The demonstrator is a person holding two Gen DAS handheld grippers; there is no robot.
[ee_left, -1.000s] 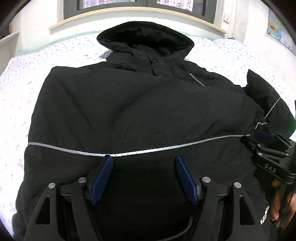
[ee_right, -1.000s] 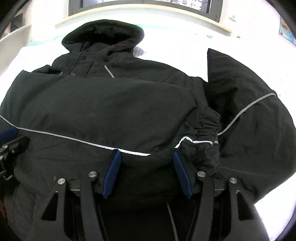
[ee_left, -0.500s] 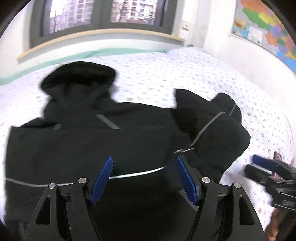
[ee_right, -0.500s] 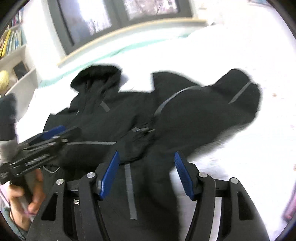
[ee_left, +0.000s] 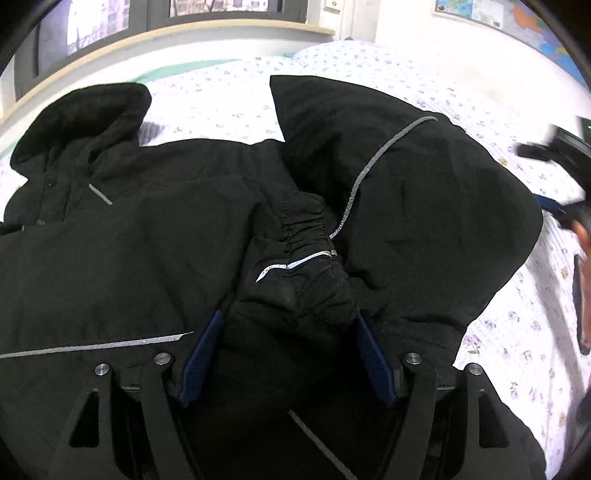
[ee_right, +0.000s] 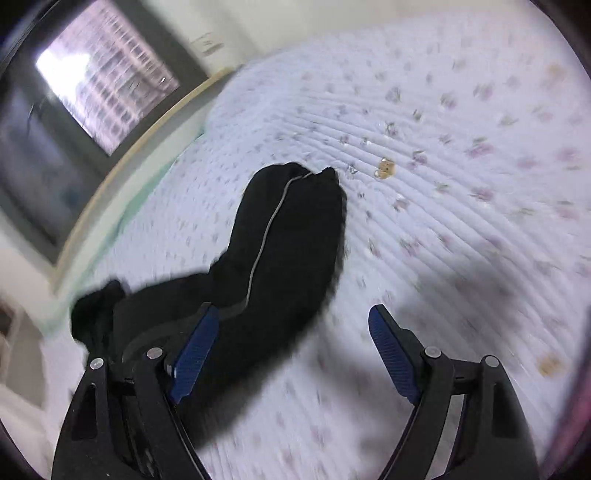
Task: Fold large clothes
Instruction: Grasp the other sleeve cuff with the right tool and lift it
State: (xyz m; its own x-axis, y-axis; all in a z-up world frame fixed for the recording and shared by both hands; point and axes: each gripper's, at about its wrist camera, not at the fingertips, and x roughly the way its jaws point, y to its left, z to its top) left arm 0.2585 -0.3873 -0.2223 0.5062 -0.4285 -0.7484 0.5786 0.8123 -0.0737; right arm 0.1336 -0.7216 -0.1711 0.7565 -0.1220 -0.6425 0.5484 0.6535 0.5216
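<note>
Jacket (ee_left: 155,240), black, lay spread on flowered bedspread (ee_right: 461,155). Left gripper (ee_left: 286,354) hung tilted down over gathered cuff (ee_left: 310,258), fingers apart, gripping nothing. Right gripper (ee_right: 291,354), jaws just widened, empty, angled down beside sleeve (ee_right: 291,236).

A black hooded jacket (ee_left: 147,240) with grey reflective piping is lying on a white bedspread (ee_left: 369,70) showing small purple flowers.

The jacket (ee_left: 147,240) lies on the bed (ee_left: 388,70), its hood (ee_left: 81,118) toward the window (ee_left: 110,22). 1 sleeve (ee_left: 424,221) lies to the right, its cuff (ee_left: 310,258) on the jacket's front.
</note>
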